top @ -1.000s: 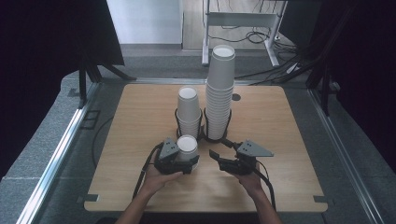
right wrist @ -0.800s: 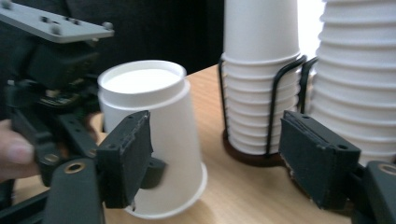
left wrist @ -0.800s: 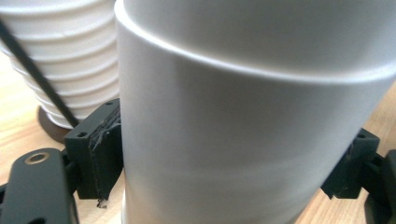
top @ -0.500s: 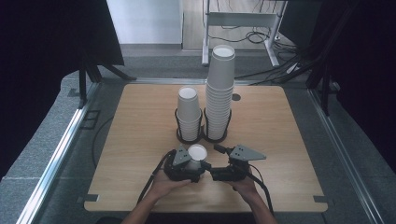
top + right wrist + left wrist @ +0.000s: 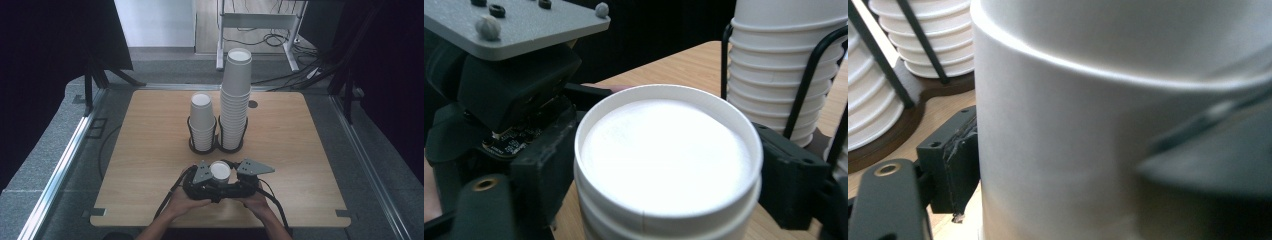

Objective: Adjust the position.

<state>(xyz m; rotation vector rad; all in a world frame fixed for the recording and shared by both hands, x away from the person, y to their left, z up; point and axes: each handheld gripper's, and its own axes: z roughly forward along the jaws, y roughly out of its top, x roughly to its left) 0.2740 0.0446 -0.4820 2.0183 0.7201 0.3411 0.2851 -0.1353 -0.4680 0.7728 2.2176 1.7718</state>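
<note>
Near the front edge of the wooden table (image 5: 150, 150), both grippers meet around a small stack of white paper cups (image 5: 220, 171), which stands upside down with its flat bottom facing up. From the right gripper view, at least 2 nested cups can be counted by the rims at the lower side of this stack (image 5: 669, 165). The left gripper (image 5: 204, 176) pinches the stack: in the left gripper view the cup wall (image 5: 1058, 150) is very close to the camera, and 1 black jaw presses flat on its left side. The right gripper (image 5: 240, 177) has its 2 jaws on both sides of the same stack; they have just been moving, first opening and then closing a little, and I cannot tell if the pads really press on the cups. Behind the grippers, near the middle of the table, a black wire holder (image 5: 216, 142) keeps 2 more stacks: a short stack (image 5: 202, 120) on the left and a tall stack (image 5: 235, 95) on the right, just beside each other. The hands (image 5: 187, 202) hold the grippers from the near side.
</note>
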